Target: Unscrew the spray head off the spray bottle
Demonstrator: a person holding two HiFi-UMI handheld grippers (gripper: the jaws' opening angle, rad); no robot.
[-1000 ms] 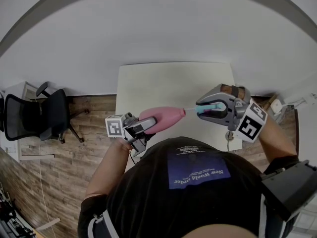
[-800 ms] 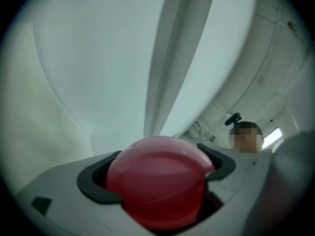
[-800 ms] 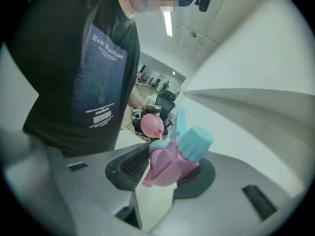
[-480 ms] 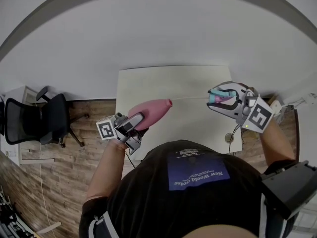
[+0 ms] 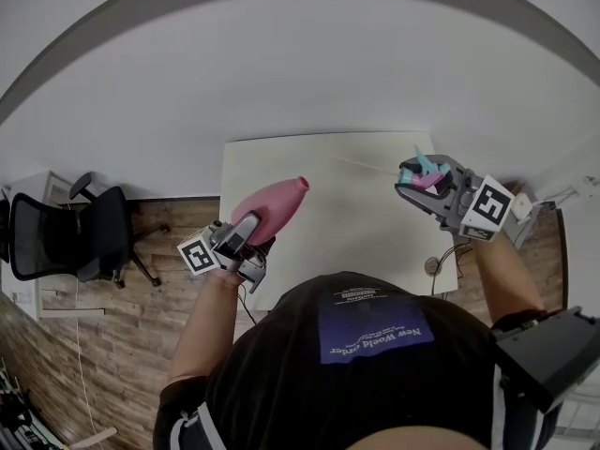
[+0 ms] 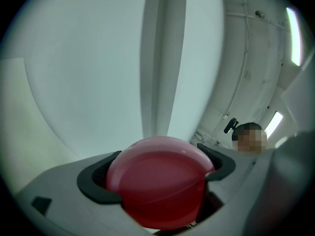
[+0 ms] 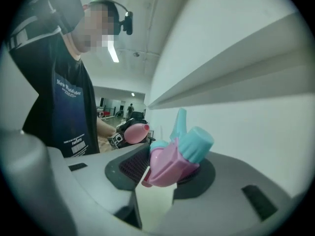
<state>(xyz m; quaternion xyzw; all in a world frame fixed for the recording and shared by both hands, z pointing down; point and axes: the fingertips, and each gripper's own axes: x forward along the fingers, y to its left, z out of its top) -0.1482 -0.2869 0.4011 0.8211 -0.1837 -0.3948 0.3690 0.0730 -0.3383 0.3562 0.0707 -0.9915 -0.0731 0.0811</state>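
The pink spray bottle (image 5: 270,204) is held tilted above the table's left edge, neck up and bare of its head; my left gripper (image 5: 246,231) is shut on its body. In the left gripper view the bottle's round base (image 6: 160,181) fills the space between the dark pads. The pink and teal spray head (image 5: 419,175) is apart from the bottle, over the table's right side, with my right gripper (image 5: 424,182) shut on it. A thin clear dip tube (image 5: 361,164) trails left from it. In the right gripper view the spray head (image 7: 178,156) sits clamped between the pads, the bottle (image 7: 136,132) far behind.
A white table (image 5: 319,204) stands against the white wall. A black office chair (image 5: 66,232) is on the wooden floor at the left. A cable and small round object (image 5: 433,263) lie at the table's right front edge.
The two grippers have drawn apart: the bottle went left and tilted neck up, the spray head went right and up and rolled, and its dip tube came fully out of the neck.
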